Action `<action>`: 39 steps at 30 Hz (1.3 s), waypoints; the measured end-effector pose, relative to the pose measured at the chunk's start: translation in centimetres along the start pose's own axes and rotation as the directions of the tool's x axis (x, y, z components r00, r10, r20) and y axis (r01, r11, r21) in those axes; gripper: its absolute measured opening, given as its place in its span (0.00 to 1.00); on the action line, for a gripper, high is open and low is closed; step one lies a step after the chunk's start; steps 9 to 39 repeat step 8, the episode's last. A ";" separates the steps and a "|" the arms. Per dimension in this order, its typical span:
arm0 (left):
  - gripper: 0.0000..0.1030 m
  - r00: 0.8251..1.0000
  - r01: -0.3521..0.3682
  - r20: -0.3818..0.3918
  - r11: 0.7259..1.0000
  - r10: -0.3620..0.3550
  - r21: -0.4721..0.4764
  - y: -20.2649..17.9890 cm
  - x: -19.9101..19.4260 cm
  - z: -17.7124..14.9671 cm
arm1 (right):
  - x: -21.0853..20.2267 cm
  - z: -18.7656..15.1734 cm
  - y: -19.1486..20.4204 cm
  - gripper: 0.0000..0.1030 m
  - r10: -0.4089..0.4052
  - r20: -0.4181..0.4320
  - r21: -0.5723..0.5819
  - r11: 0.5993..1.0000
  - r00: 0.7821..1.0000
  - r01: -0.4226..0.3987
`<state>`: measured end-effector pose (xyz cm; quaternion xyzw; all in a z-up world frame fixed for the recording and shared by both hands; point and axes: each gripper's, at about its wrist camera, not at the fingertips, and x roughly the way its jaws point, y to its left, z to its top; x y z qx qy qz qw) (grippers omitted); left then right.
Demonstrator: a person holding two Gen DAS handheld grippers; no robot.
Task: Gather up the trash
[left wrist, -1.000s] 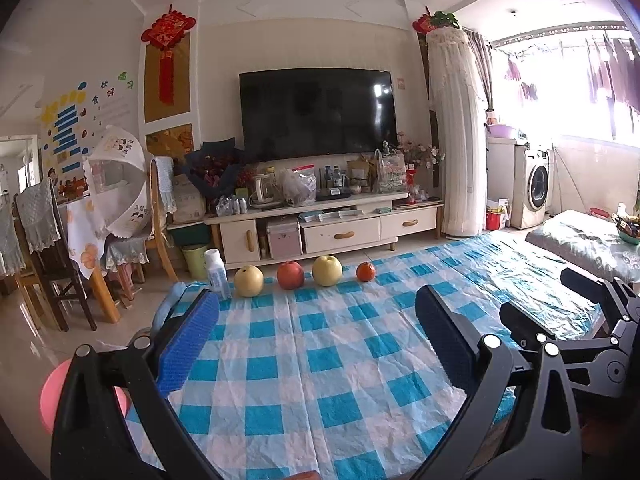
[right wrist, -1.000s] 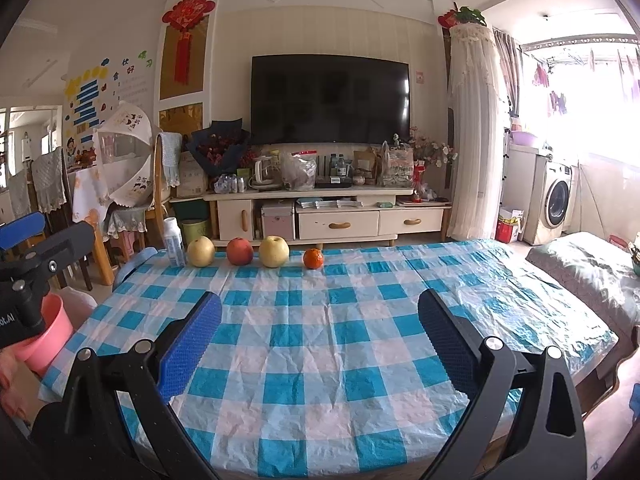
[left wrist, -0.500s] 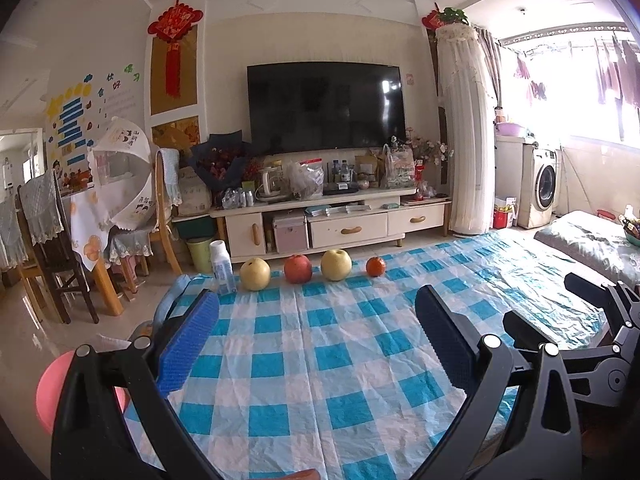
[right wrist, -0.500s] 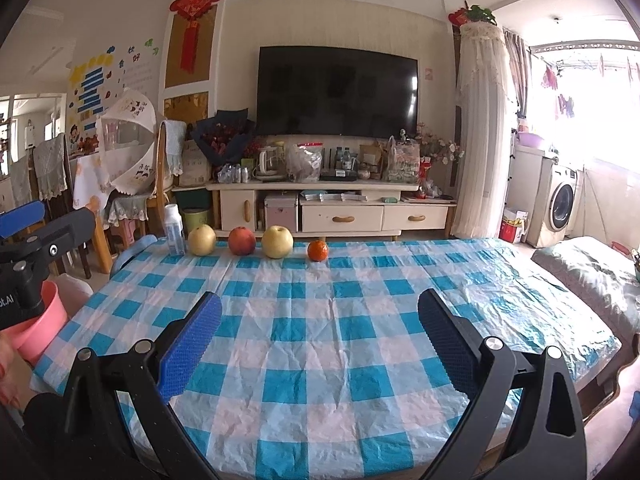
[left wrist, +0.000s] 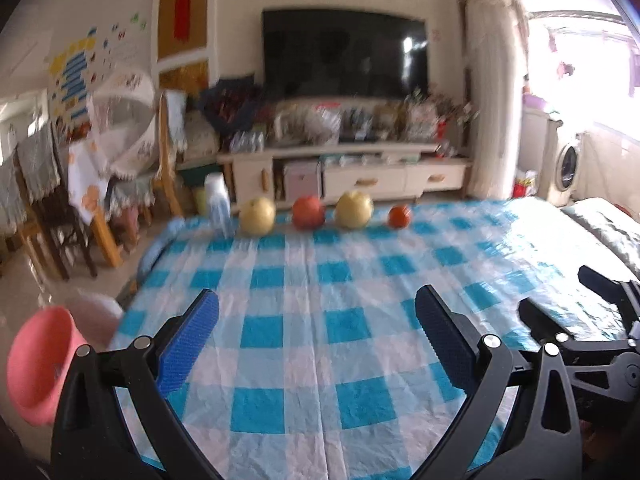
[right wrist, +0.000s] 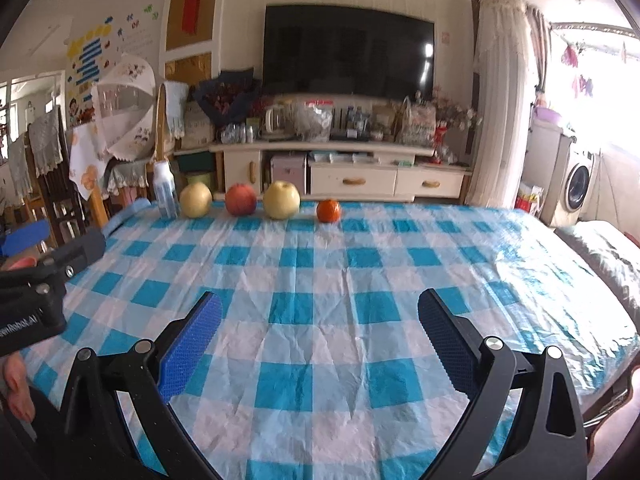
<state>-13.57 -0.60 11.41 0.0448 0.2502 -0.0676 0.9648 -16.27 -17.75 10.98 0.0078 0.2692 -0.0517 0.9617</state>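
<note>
Both tongs, left [left wrist: 316,336] and right [right wrist: 319,338], gaped empty over the counter's [right wrist: 320,280] near edge; reaching the far-edge bottle [right wrist: 165,194] risked rolling the neighbouring fruit [right wrist: 195,200].

**Hand-held gripper hardware, wrist views**

Left gripper [left wrist: 316,320]: black frame with two angled arms, each tipped by a blue textured pad [left wrist: 188,344]; silver round screws sit at the arm joints. Right gripper [right wrist: 320,320]: identical black frame, blue knurled pads [right wrist: 446,340], silver screws near each pad's base. Left of the right gripper's frame, the left unit's black body carries partial white lettering, above a hand [right wrist: 16,384] at the edge.
</note>
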 end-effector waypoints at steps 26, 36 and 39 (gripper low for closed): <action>0.96 0.975 -0.085 -0.212 0.993 0.067 -0.079 0.9 11.0 -1.7 | 10.3 0.2 0.6 0.94 0.011 -0.156 0.009 1.000 0.988 -0.010; 0.96 0.975 -0.085 -0.212 0.993 0.067 -0.079 0.9 11.0 -1.7 | 10.3 0.2 0.6 0.94 0.011 -0.156 0.009 1.000 0.988 -0.010; 0.96 0.975 -0.085 -0.212 0.993 0.067 -0.079 0.9 11.0 -1.7 | 10.3 0.2 0.6 0.94 0.011 -0.156 0.009 1.000 0.988 -0.010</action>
